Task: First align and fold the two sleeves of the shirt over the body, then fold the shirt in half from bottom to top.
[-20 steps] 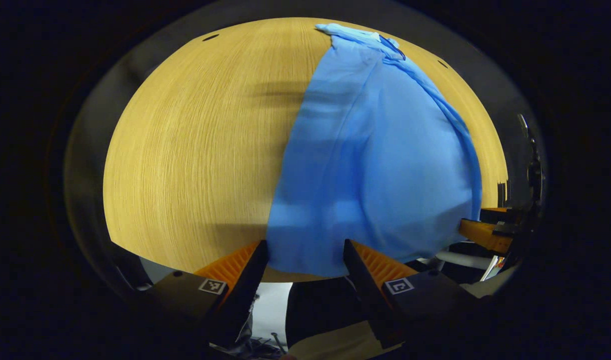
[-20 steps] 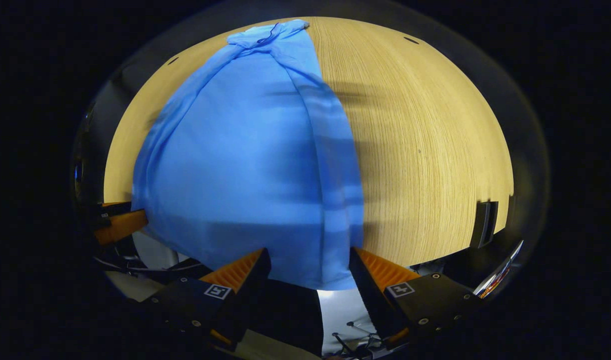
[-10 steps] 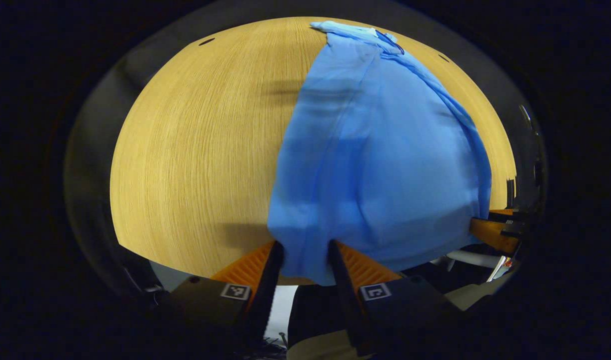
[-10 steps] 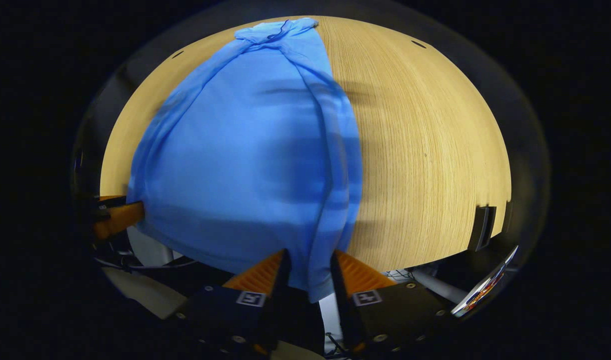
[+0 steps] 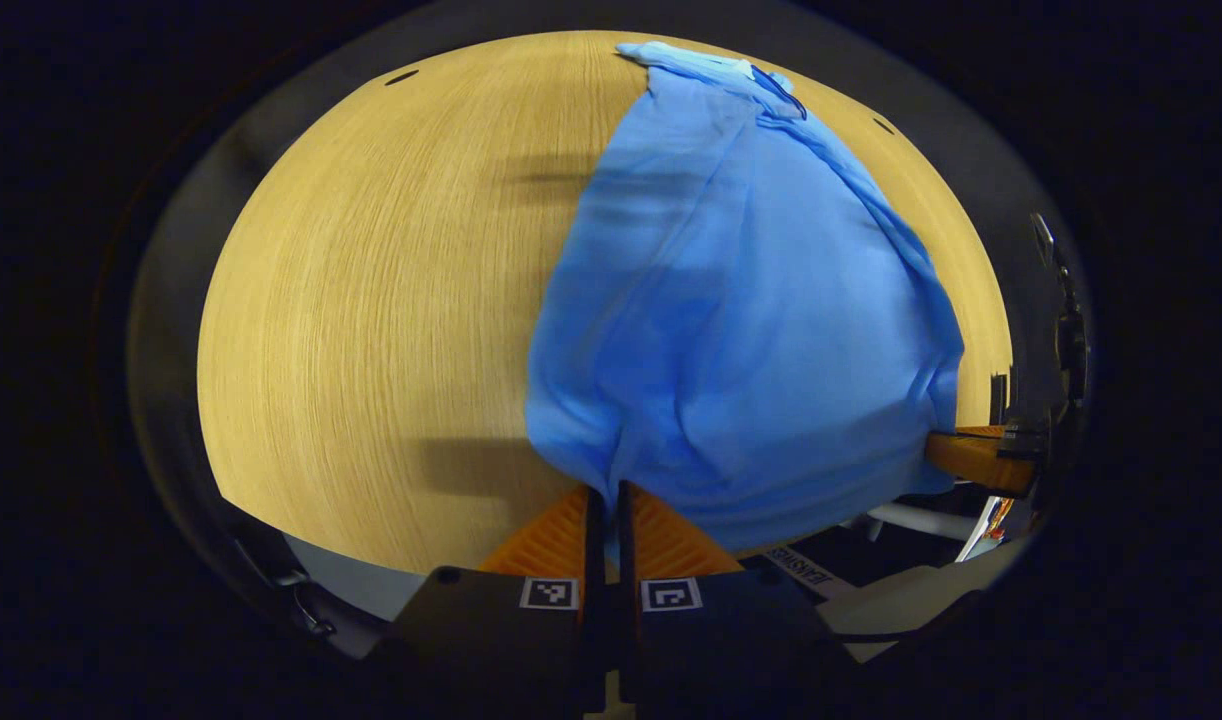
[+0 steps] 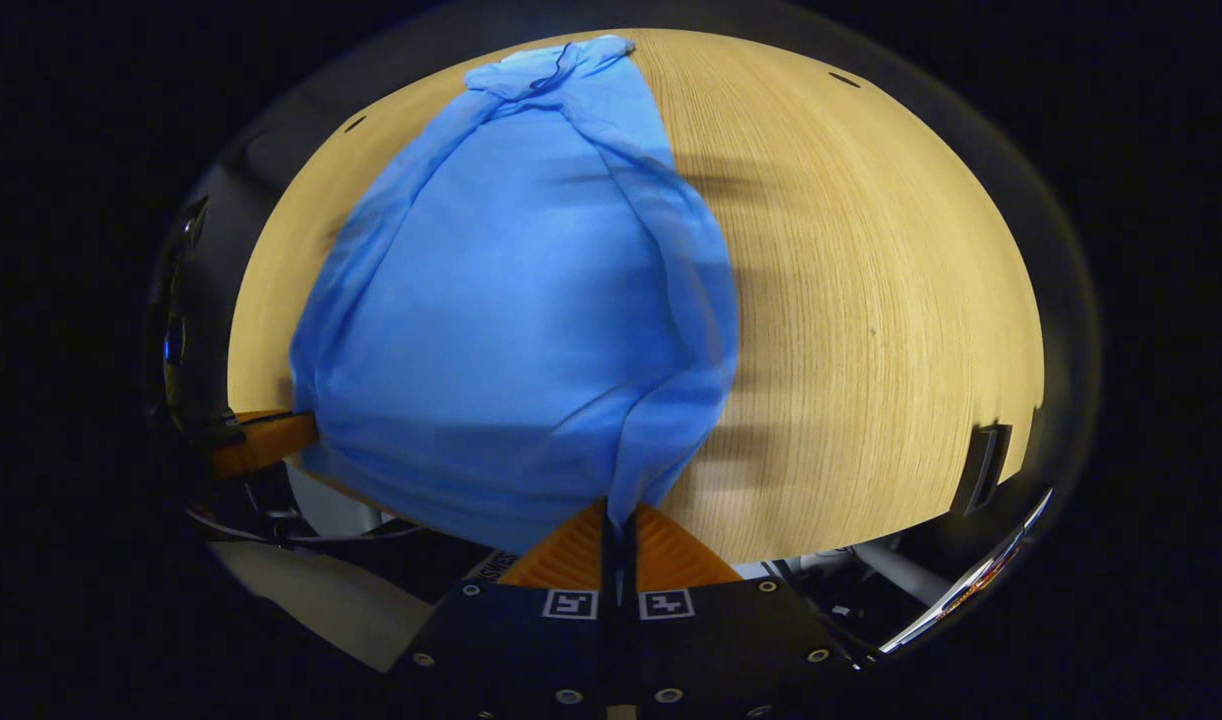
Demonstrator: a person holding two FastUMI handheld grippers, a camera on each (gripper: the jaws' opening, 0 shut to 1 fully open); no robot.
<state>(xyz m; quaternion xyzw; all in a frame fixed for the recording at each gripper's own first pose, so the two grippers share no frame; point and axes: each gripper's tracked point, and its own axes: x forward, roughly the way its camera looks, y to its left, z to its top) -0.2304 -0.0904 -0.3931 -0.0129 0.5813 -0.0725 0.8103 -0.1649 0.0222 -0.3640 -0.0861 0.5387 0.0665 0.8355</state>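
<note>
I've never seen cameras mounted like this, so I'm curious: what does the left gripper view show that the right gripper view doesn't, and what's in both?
The left gripper view shows the left gripper shut on one bottom corner of the blue shirt, with bare wooden table to its left.

The right gripper view shows the right gripper shut on the other bottom corner, with bare table to its right.

Both show the shirt stretching away to its collar, the table, and the other gripper off to the side.

left gripper (image 5: 605,492): ribbed fingers (image 5: 556,525), square coded tags, dark housing | right gripper (image 6: 617,515): same, round screws
</note>
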